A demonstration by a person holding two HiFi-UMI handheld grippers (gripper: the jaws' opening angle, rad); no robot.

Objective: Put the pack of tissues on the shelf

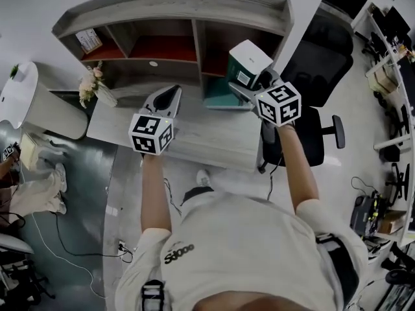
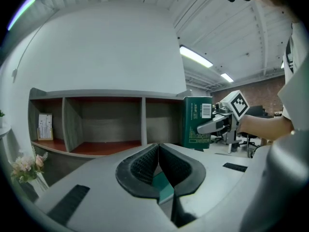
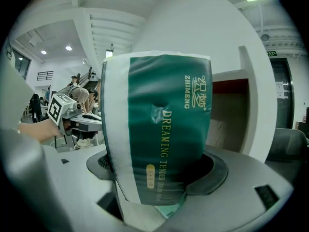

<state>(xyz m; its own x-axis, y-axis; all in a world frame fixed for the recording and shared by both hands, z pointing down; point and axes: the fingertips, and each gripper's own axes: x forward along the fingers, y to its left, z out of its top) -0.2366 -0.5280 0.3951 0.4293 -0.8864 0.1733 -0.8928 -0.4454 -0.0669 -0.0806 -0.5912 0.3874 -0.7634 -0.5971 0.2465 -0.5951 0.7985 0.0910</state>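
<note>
The pack of tissues (image 1: pixel 249 58), green wrap with white ends, stands upright in my right gripper (image 1: pixel 250 78), which is shut on it. It hangs above the desk, just in front of the right compartment of the grey shelf (image 1: pixel 194 41). In the right gripper view the pack (image 3: pixel 159 124) fills the middle between the jaws of that gripper (image 3: pixel 159 164), with the shelf's side wall (image 3: pixel 253 105) behind it. My left gripper (image 1: pixel 170 94) hovers over the desk's middle, shut on nothing. Its view looks past the left gripper (image 2: pixel 158 147) at the shelf (image 2: pixel 143 120) and the held pack (image 2: pixel 197 122).
The shelf stands on a grey desk (image 1: pixel 207 138). A small card (image 1: pixel 87 39) leans in its left compartment, and flowers (image 1: pixel 91 83) sit at the desk's left end. A black office chair (image 1: pixel 318 63) is to the right and a white round table (image 1: pixel 26 99) to the left.
</note>
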